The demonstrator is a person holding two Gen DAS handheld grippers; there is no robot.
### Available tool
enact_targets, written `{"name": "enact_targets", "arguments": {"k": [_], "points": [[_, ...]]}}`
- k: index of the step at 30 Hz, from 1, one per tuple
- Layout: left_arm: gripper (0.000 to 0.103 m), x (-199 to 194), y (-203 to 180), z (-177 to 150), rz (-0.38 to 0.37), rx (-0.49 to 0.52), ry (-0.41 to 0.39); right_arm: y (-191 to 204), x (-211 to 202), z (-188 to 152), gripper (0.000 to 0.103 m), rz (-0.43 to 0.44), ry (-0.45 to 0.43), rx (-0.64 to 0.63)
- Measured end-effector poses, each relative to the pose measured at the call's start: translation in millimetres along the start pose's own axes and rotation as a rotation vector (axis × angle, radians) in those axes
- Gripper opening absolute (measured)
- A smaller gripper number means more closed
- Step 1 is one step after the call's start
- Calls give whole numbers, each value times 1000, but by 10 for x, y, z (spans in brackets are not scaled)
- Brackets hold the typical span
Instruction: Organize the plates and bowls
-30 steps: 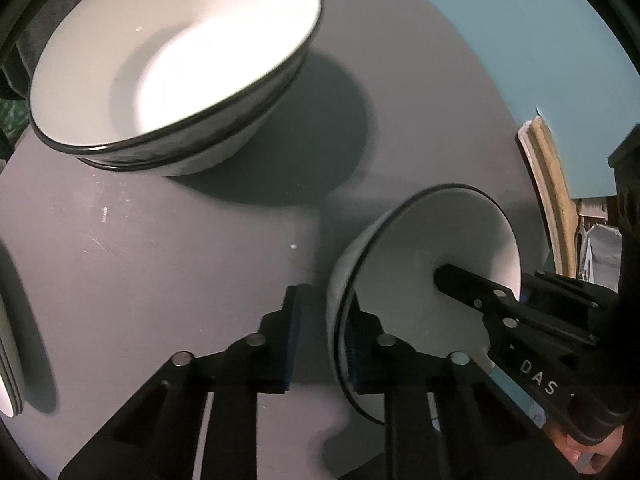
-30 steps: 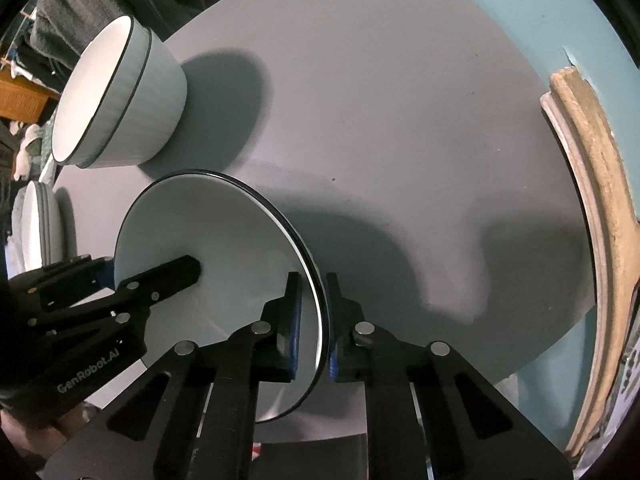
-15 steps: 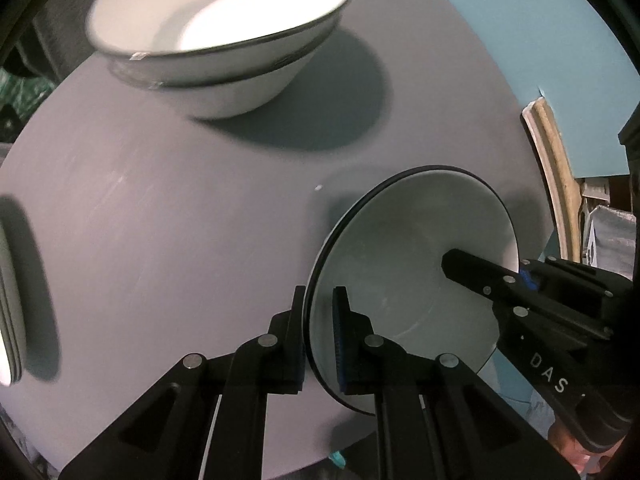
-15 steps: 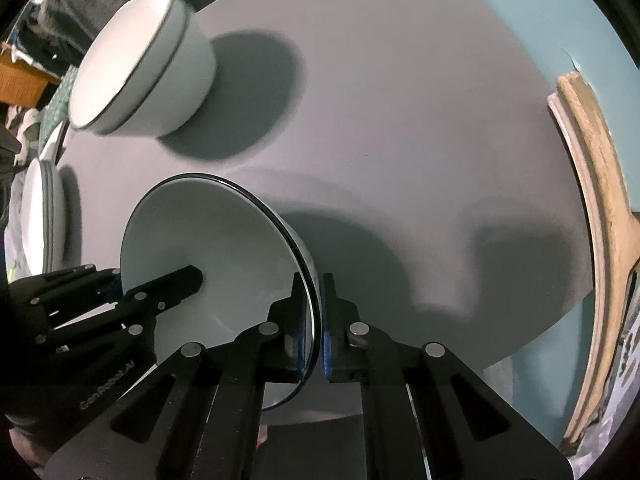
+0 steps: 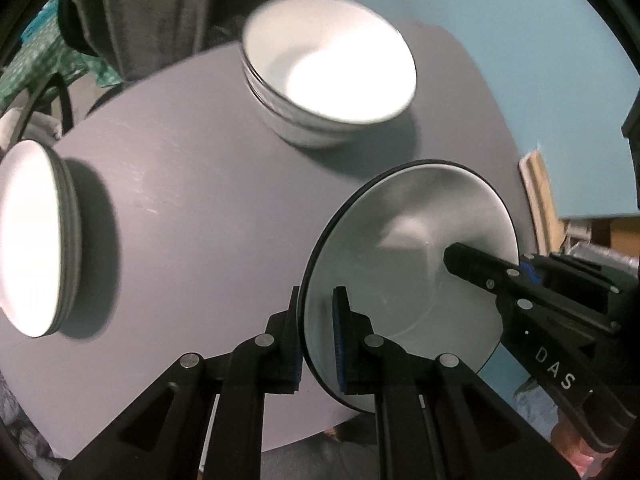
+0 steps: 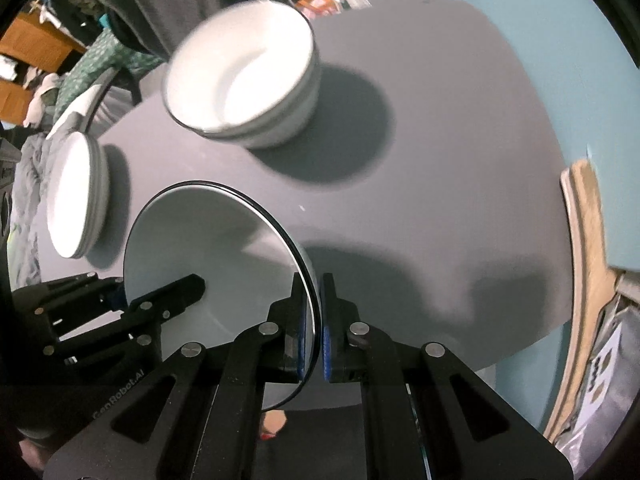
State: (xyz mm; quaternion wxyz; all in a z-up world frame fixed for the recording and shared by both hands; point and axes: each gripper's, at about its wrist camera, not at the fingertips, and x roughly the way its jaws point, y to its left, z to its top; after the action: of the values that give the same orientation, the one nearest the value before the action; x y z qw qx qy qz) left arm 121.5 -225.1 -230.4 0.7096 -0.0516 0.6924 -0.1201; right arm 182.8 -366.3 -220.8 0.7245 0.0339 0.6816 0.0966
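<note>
Both claws clamp the bowl (image 5: 408, 264), whose underside is hidden.

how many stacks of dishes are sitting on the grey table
2: a stack of white black-rimmed bowls at the far side of the round grey table, and a white stack at its left edge. Each stack's dish count is unclear.

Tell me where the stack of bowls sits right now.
The stack of bowls sits on the far part of the round grey table in both wrist views, beyond the held bowl, with the plate stack to its left.
</note>
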Motion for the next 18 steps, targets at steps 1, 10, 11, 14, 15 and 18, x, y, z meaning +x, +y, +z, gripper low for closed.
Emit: {"name": "enact_targets", "arguments": {"k": [1,10,11,14,15,18], "points": [[10,-57,26,6,-1,-11,-14,108,9,-93,6,1,-7,-9],[11,-380,-35,334,11,-38,-103,354,-126,118,6,23,-61,-52],[11,-423,7,392,14,-39,-106,380,-124,160,6,24,-65,-55],[11,-457,12,528,28,-39,-129,399,-124,307,6,24,-77,-68],[11,-465,21,591,31,-42,-135,406,-130,365,6,20,-81,-72],[11,-458,57,733,42,-45,-144,377,-120,525,6,14,-85,-76]]}}
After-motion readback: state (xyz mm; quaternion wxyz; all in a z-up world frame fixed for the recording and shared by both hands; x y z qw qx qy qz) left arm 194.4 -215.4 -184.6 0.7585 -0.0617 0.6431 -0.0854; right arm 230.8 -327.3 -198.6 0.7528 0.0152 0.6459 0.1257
